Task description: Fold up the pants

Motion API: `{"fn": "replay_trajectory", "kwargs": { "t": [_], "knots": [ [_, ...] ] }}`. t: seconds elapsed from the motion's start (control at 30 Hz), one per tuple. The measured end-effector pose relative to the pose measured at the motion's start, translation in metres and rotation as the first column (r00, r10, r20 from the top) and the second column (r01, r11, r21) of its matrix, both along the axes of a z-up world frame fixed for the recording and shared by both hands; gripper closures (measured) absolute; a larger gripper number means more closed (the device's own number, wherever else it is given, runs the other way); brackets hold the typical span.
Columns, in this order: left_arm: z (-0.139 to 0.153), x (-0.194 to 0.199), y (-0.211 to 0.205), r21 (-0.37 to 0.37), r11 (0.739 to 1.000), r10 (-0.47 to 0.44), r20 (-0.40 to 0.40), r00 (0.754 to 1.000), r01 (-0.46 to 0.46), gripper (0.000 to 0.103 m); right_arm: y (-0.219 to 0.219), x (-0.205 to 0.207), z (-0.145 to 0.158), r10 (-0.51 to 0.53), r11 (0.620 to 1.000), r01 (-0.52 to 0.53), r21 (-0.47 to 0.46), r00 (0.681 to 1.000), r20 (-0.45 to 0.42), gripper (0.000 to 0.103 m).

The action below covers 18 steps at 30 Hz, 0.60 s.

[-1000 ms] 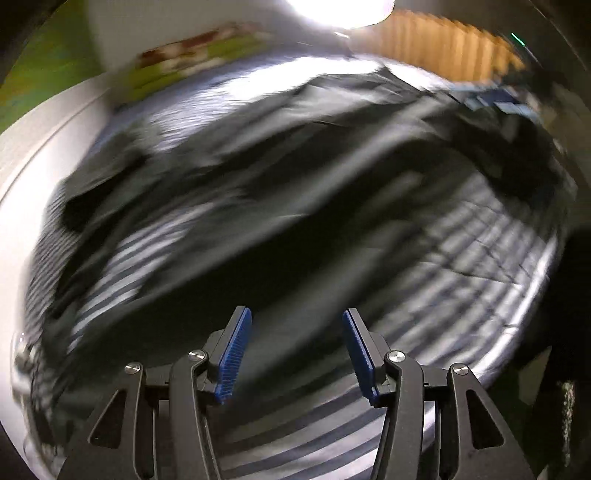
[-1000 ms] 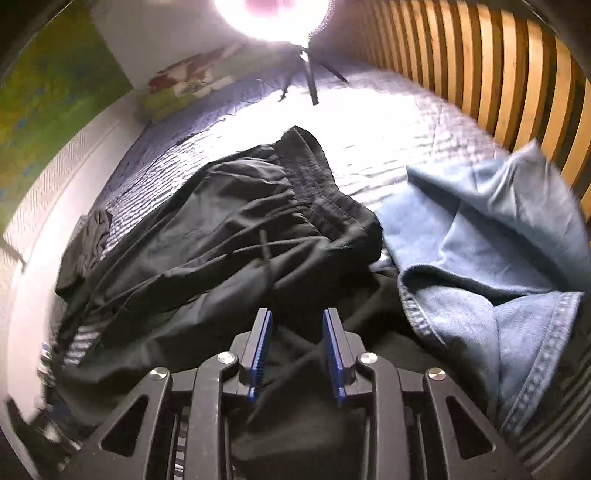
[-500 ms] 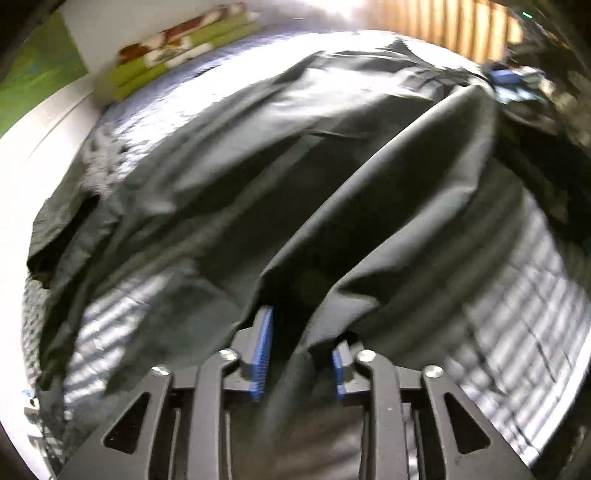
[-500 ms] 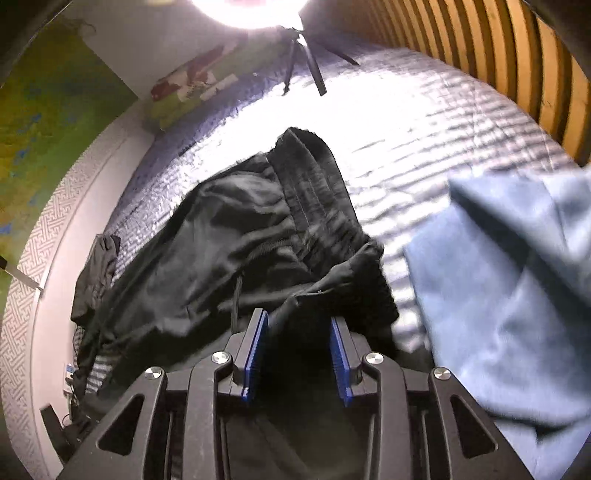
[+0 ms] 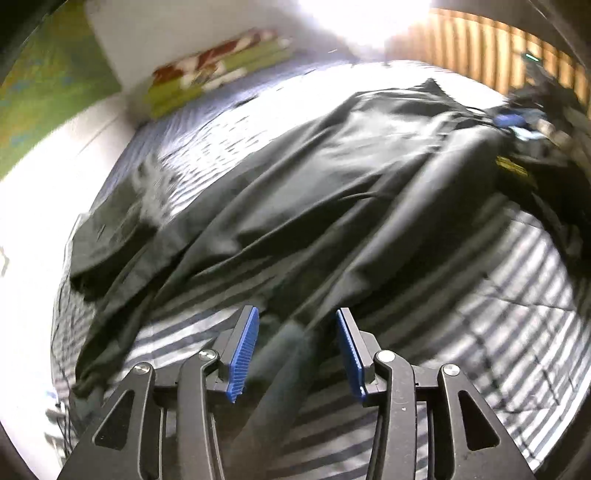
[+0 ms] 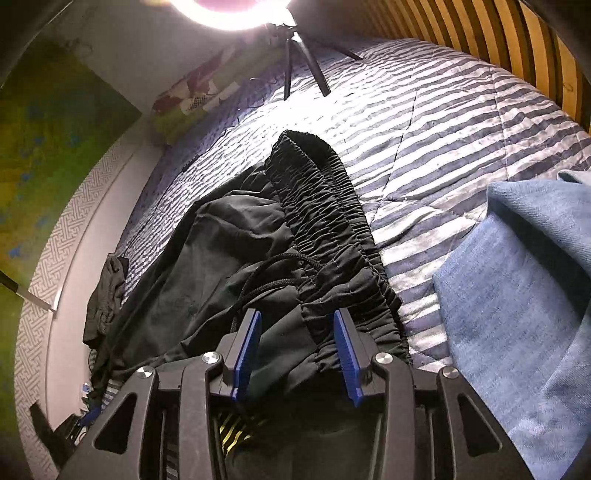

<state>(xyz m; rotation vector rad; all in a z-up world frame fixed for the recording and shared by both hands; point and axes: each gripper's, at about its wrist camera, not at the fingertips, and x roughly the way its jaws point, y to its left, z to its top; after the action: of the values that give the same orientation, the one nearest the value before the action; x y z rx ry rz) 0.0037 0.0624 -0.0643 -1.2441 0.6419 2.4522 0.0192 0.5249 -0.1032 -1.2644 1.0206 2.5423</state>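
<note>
Two hand-held grippers are seen above a bed covered with a blue-and-white striped quilt (image 6: 436, 122). The black pants (image 5: 314, 192) are spread across this quilt, with the legs stretched toward the left edge of the bed in the left wrist view and the gathered elastic waistband (image 6: 325, 221) lying toward the right, as shown in the right wrist view. A black drawstring (image 6: 273, 273) is looped over the fabric just beside the waistband.

The left gripper (image 5: 295, 354) is held low over the near end of one pant leg; its jaws are opening, and a blurred fold of dark fabric is seen between the blue pads (image 5: 243, 354), though no pressing contact can be made out. The right gripper (image 6: 295, 354) is positioned at the near end of the waistband; its jaws are opening too, black cloth is seen lying between the pads (image 6: 345, 354), and gaps are visible on both sides, so the cloth is not clamped.

A blue denim garment (image 6: 517, 295) is laid on the quilt to the right of the pants, near the waistband but apart from it. A tripod (image 6: 303, 62) with a bright lamp is stood at the far end of the bed, and a slatted wooden headboard (image 6: 498, 33) is seen along the right side.
</note>
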Motion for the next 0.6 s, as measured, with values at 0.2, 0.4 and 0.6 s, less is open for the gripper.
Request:
{"fn": "replay_trajectory", "kwargs": {
  "t": [0.2,0.4,0.6],
  "knots": [
    [-0.025,0.010,0.061,-0.046,0.983,-0.178,0.018,0.984,0.179,0.056,-0.004,-0.004,0.004,0.009,1.000,-0.009,0.025,1.000,0.022,0.064],
    [-0.053,-0.020,0.080,-0.072,0.973,-0.213,0.087,0.973,0.219,0.056,0.012,0.025,0.030,-0.036,0.999,0.035,-0.022,0.999,-0.023,0.059],
    [-0.049,-0.052,0.067,0.001,0.990,-0.141,0.101,0.985,0.141,0.054,0.014,0.039,0.026,-0.055,0.996,0.048,0.074,0.994,0.094,0.053]
  ]
}}
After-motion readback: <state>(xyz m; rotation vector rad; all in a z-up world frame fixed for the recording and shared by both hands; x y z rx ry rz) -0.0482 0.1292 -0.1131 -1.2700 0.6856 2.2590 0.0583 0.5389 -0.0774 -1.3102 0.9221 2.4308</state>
